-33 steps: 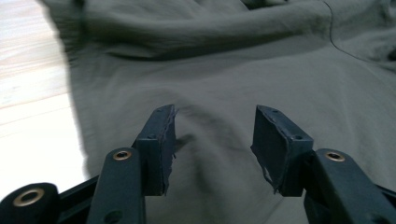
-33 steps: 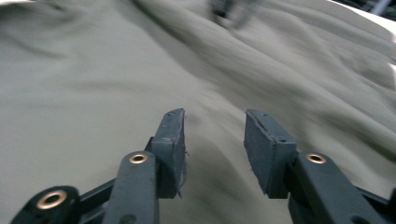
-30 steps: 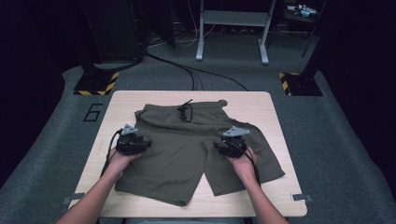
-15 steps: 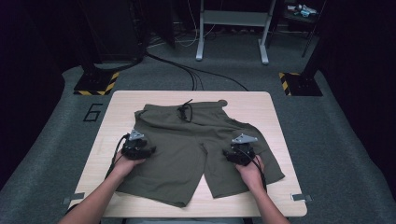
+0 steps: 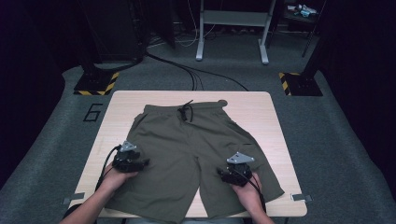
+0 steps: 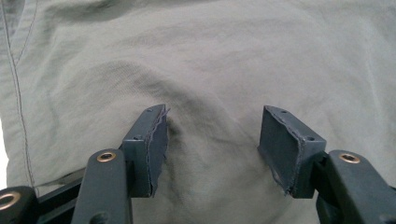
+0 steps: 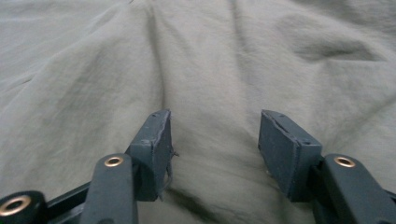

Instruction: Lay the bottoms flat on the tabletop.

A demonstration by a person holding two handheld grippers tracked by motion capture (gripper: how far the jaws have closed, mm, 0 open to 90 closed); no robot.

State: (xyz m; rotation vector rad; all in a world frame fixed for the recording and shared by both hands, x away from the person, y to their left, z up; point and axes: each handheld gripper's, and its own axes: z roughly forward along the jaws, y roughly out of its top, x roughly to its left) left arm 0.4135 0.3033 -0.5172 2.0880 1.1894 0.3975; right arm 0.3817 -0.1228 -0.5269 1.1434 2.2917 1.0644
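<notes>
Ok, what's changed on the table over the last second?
Both hands slid toward the near edge along the legs of the olive shorts: the left gripper down the left leg, the right gripper down the right one. Their jaws have just been opening and now stand apart over flat cloth, pinching nothing. The shorts lie spread as before, waistband and drawstring at the far side of the table.

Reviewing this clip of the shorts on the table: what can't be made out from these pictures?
- Near hems of the shorts: high view, partly covered by the forearms and cut by the bottom edge.
- Left gripper and right gripper jaw tips: high view, too small and dark.
- Whether the pads touch the cloth: gripper views leave it unclear.
- Drawstring knot: too small.
</notes>
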